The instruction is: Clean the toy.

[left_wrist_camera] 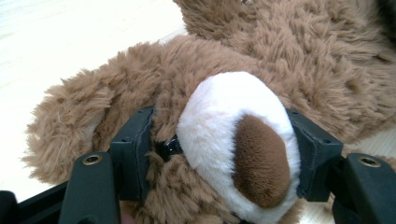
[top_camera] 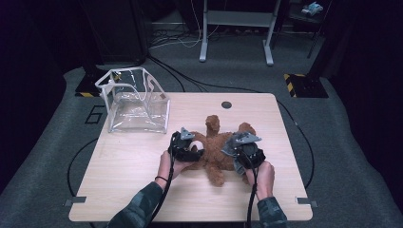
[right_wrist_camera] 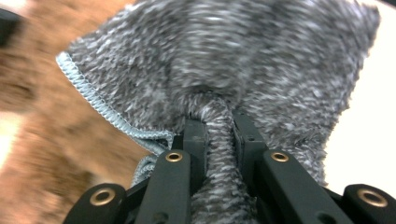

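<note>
At mid-table, keep the L gripper (left_wrist_camera: 219, 154) clamped on the bear's (top_camera: 216, 147) snout so it can't slide, and run the R gripper's (right_wrist_camera: 219, 126) pinched grey cloth (right_wrist_camera: 224, 60) over the fur w/ light strokes. Bear: brown, shaggy, white muzzle, lying flat.

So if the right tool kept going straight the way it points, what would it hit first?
Probably the brown teddy bear: the right tool is pinching a grey knitted cloth, with brown fur close behind it, though the view is blurred.
</note>
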Demonstrator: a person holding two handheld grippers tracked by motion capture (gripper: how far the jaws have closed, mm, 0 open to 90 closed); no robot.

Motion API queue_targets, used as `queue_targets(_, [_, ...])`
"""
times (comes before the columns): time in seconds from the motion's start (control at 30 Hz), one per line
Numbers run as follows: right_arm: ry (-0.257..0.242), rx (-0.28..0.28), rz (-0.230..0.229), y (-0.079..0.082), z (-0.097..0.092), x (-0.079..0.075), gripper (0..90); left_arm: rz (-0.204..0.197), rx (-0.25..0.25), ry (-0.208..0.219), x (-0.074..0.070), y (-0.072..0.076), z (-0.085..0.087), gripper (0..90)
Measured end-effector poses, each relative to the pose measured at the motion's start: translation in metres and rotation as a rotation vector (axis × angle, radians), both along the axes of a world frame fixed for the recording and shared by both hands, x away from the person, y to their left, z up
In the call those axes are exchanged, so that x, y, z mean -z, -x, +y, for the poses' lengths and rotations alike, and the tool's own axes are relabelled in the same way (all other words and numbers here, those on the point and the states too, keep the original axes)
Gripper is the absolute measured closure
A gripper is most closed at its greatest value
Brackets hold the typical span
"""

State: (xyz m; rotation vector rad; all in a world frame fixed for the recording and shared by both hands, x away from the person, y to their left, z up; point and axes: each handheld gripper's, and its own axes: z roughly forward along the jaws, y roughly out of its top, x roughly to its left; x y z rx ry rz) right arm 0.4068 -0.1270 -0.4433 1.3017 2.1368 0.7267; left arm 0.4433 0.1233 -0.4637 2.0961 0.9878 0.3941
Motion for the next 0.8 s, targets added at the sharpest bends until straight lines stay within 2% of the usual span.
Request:
queue_targets(0.1, [-0.038, 0.018, 0.025, -0.001, -0.009, 0.002, 78.6, -0.004, -0.012, 0.0, 0.0, 0.0, -0.002, 34.0])
queue_targets(0.17, [-0.041, 0.017, 0.014, 0.002, -0.004, -0.005, 78.1, 0.003, -0.011, -0.015, -0.001, 0.0, -0.001, 34.0])
queue_targets(0.2, [-0.032, 0.002, -0.001, 0.003, 0.0, -0.009, 77.8, 0.003, -0.019, -0.002, 0.0, -0.001, -0.002, 34.0])
queue_targets(0.27, [-0.034, -0.015, -0.018, 0.006, 0.01, -0.016, 77.6, 0.006, -0.016, -0.003, -0.001, -0.001, -0.001, 34.1])
queue_targets(0.4, [-0.116, -0.087, -0.028, 0.005, 0.028, -0.026, 77.3, 0.004, -0.014, -0.012, -0.001, -0.001, -0.002, 34.0])
queue_targets(0.47, [-0.142, -0.134, -0.012, 0.003, 0.041, -0.027, 77.1, 0.004, -0.015, -0.012, -0.001, -0.001, -0.002, 34.0])
queue_targets(0.5, [-0.144, -0.149, 0.0, 0.003, 0.05, -0.026, 76.9, 0.005, -0.015, -0.006, -0.001, -0.001, -0.002, 34.0])
queue_targets(0.53, [-0.119, -0.172, 0.01, 0.001, 0.058, -0.024, 76.7, 0.005, -0.018, -0.001, -0.001, -0.001, -0.002, 34.0])
queue_targets(0.63, [-0.038, -0.156, 0.028, -0.003, 0.076, -0.01, 76.7, 0.01, 0.003, -0.015, -0.001, -0.003, 0.001, 34.0])
queue_targets(0.67, [-0.034, -0.155, 0.024, -0.003, 0.075, -0.006, 77.2, 0.012, 0.001, -0.004, 0.0, -0.003, 0.001, 34.0])
queue_targets(0.8, [-0.095, -0.158, 0.034, -0.002, 0.06, -0.002, 78.4, 0.009, 0.01, -0.004, 0.0, -0.003, 0.0, 34.0])
